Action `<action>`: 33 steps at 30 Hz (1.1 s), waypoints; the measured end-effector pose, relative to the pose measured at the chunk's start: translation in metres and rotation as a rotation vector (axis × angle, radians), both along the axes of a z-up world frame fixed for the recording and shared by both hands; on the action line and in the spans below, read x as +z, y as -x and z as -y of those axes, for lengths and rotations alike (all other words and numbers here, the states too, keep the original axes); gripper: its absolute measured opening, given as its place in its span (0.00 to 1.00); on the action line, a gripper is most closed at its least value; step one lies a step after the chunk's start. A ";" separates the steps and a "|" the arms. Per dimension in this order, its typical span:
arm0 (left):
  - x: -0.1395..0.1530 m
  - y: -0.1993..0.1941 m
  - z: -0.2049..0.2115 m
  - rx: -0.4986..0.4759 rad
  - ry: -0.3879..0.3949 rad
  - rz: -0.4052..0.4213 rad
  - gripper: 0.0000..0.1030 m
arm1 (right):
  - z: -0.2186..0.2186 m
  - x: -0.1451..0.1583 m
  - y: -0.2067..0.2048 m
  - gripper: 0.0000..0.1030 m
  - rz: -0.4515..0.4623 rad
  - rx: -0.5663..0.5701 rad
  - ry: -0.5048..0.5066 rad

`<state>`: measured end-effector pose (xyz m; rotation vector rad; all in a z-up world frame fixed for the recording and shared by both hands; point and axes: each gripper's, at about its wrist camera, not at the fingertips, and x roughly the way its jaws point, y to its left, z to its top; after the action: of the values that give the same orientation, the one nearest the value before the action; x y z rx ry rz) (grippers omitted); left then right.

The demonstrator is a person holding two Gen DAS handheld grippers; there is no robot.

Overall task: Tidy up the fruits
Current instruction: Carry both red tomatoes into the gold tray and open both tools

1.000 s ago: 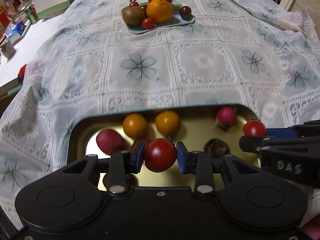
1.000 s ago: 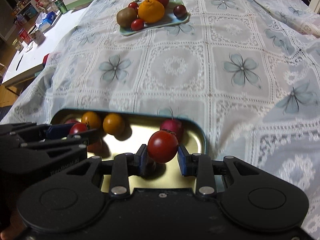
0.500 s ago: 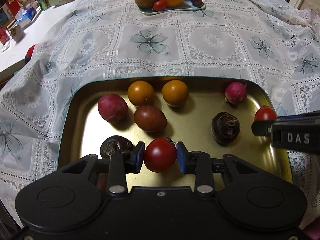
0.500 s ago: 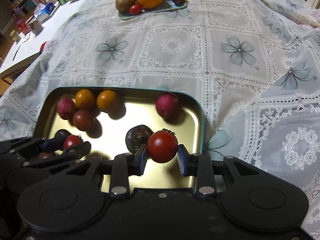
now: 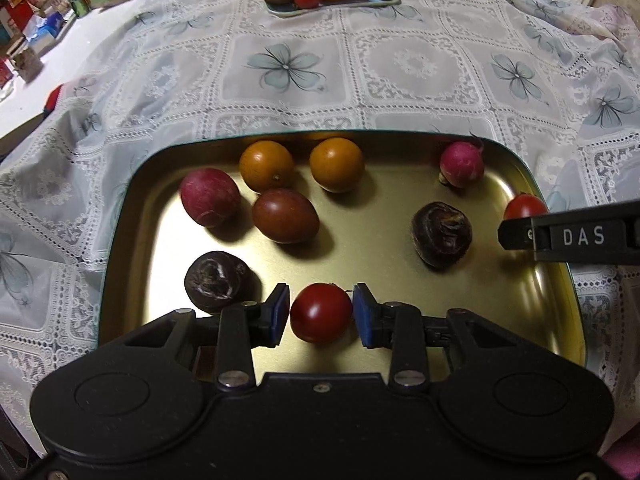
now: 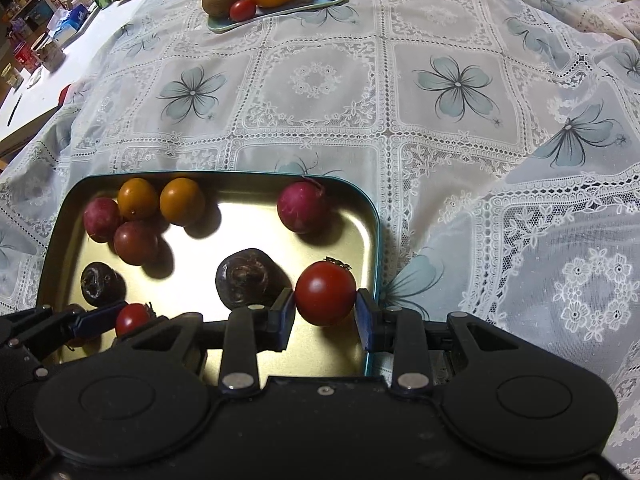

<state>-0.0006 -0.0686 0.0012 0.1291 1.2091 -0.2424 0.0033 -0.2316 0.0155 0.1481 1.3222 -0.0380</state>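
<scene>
A gold tray [image 5: 132,216] with a teal rim [image 6: 374,240] holds two orange tomatoes [image 5: 336,164], red and dark fruits and a radish [image 5: 460,164]. My left gripper [image 5: 321,312] is shut on a red cherry tomato [image 5: 321,318] above the tray's near side. My right gripper [image 6: 325,306] is shut on another red cherry tomato [image 6: 325,293] above the tray's right edge. It shows at the right of the left wrist view [image 5: 524,206]. A light green plate [image 6: 316,2] far back holds an orange, a kiwi, a tomato and a dark plum.
A lace tablecloth with blue flowers [image 6: 456,84] covers the table and lies in folds at the right. Boxes, a can and clutter [image 5: 52,12] sit on a white surface at the far left.
Both grippers pulled back and rose over the tray, each still holding its tomato. More of the tray and its fruits is in view. The far plate sits higher in the frames.
</scene>
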 end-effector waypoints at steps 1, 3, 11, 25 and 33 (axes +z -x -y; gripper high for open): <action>0.001 0.001 -0.001 0.003 -0.003 0.009 0.42 | 0.000 0.000 0.000 0.32 0.000 0.001 0.001; 0.004 0.001 -0.002 0.009 -0.011 0.025 0.42 | -0.002 0.000 0.000 0.32 0.001 0.002 0.002; 0.008 0.002 -0.008 0.034 -0.012 0.034 0.42 | -0.004 -0.002 0.001 0.33 -0.014 0.006 -0.012; 0.013 0.002 -0.015 0.057 -0.002 0.042 0.42 | -0.009 0.014 0.008 0.34 0.035 0.024 -0.008; 0.016 0.003 -0.020 0.064 -0.005 0.047 0.42 | -0.015 0.026 0.015 0.35 0.081 0.022 -0.019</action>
<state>-0.0035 -0.0490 0.0177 0.1001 1.1657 -0.1800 -0.0118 -0.2164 0.0419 0.1496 1.2431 -0.0004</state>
